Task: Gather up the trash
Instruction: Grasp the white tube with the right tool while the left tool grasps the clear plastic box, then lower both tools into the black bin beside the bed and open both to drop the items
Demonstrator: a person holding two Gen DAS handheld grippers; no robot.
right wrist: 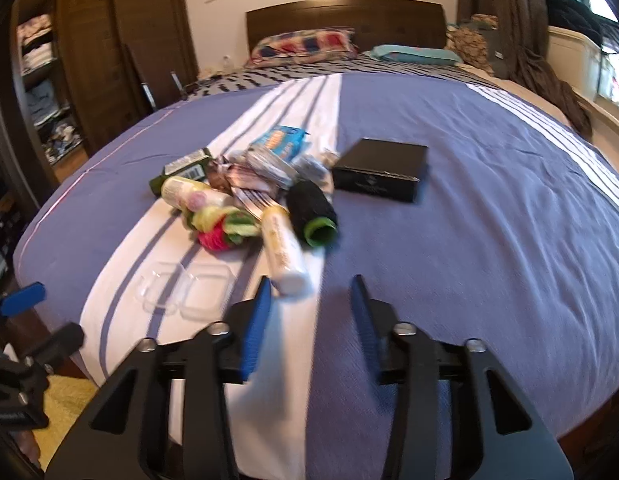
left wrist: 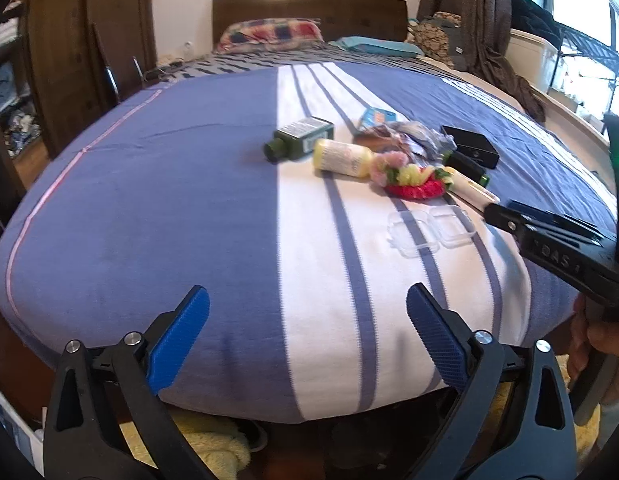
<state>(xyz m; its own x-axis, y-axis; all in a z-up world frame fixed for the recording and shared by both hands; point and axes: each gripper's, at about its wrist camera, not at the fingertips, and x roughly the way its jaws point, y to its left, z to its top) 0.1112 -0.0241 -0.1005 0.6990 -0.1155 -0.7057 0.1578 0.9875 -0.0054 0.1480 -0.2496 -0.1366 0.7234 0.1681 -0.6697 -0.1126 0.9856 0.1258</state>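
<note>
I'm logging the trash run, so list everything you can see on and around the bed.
dark green bottle: one, lying at pile's left
yellow bottle: one, beside it
wrappers: several, silver and brown, pile's middle
blue packet: one, behind wrappers
scrunchies: several, pink, yellow, red
white tube: one, nearest right gripper
black bottle: one, green rim
black box: one, right of pile
clear case: one, open
bed: blue, white stripes
left gripper: fingers open
right gripper: fingers open
</note>
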